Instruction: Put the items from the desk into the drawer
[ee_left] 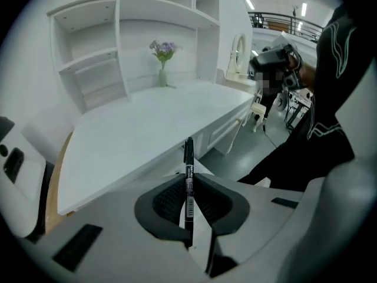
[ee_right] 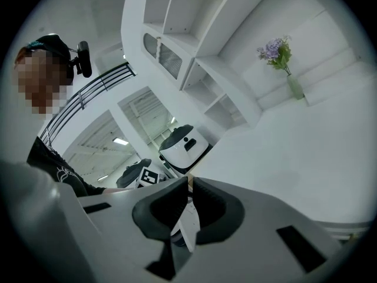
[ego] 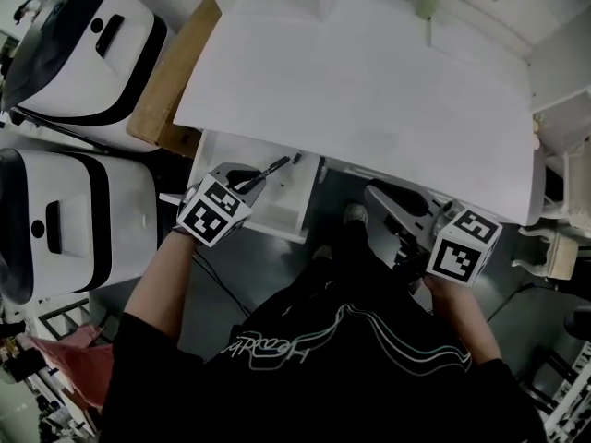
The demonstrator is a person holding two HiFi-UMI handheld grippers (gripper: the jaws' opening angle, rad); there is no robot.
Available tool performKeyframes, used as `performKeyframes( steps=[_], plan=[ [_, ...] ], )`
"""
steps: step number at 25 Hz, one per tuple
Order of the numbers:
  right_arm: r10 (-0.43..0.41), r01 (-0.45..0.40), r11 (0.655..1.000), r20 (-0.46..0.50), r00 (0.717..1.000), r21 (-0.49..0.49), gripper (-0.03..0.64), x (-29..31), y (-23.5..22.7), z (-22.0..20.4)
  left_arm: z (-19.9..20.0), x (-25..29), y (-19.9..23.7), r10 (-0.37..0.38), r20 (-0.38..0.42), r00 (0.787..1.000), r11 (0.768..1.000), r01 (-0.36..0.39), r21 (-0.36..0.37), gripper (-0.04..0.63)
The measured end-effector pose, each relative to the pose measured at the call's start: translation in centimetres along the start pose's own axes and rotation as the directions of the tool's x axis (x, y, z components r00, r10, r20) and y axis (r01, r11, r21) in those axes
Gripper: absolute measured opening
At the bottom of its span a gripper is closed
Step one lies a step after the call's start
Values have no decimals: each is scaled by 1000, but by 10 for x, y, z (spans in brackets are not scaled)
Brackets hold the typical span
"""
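My left gripper point(ego: 247, 181) is shut on a black pen point(ego: 272, 166) and hangs over the open white drawer point(ego: 277, 215) under the desk's left front. In the left gripper view the pen point(ee_left: 188, 158) stands upright between the dark pads of the gripper point(ee_left: 188, 181), its cap pointing at the desk edge. My right gripper point(ego: 386, 199) hovers below the desk front, to the right of the drawer, with its jaws shut and nothing held point(ee_right: 189, 184). The white desk top point(ego: 369, 81) is bare apart from a vase of purple flowers point(ego: 428, 3) at the back.
Two white-and-black machines point(ego: 83, 53) point(ego: 55, 220) stand left of the desk, with a brown board point(ego: 175, 72) leaning between them and it. A white chair point(ego: 554, 238) is at the right. White shelves point(ee_left: 94, 69) rise behind the desk.
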State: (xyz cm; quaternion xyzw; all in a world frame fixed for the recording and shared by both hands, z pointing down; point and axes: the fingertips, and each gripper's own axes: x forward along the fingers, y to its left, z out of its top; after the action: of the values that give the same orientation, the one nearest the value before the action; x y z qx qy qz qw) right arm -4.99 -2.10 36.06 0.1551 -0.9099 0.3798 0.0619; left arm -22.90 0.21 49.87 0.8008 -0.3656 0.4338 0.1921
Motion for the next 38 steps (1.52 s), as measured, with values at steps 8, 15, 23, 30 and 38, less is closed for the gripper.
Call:
performKeyframes(
  steps=[8, 15, 23, 30, 38],
  plan=[
    [-74, 75, 997, -42, 996, 33, 55, -14, -37, -9, -46, 82, 36, 53, -251, 967, 944, 33, 330, 58],
    [-127, 133, 990, -98, 987, 49, 55, -28, -72, -6, -78, 154, 60, 21, -363, 931, 949, 96, 300, 58],
    [-156, 162, 986, -116, 981, 45, 55, -28, -104, 18, -113, 190, 79, 3, -434, 901, 981, 81, 175, 60],
    [-136, 143, 989, -130, 982, 42, 55, -17, -102, 20, -106, 182, 76, -22, -413, 910, 986, 90, 144, 227],
    [-81, 84, 996, -115, 990, 22, 55, 5, -65, 8, -61, 123, 34, -84, -288, 954, 931, 178, 319, 288]
  ],
)
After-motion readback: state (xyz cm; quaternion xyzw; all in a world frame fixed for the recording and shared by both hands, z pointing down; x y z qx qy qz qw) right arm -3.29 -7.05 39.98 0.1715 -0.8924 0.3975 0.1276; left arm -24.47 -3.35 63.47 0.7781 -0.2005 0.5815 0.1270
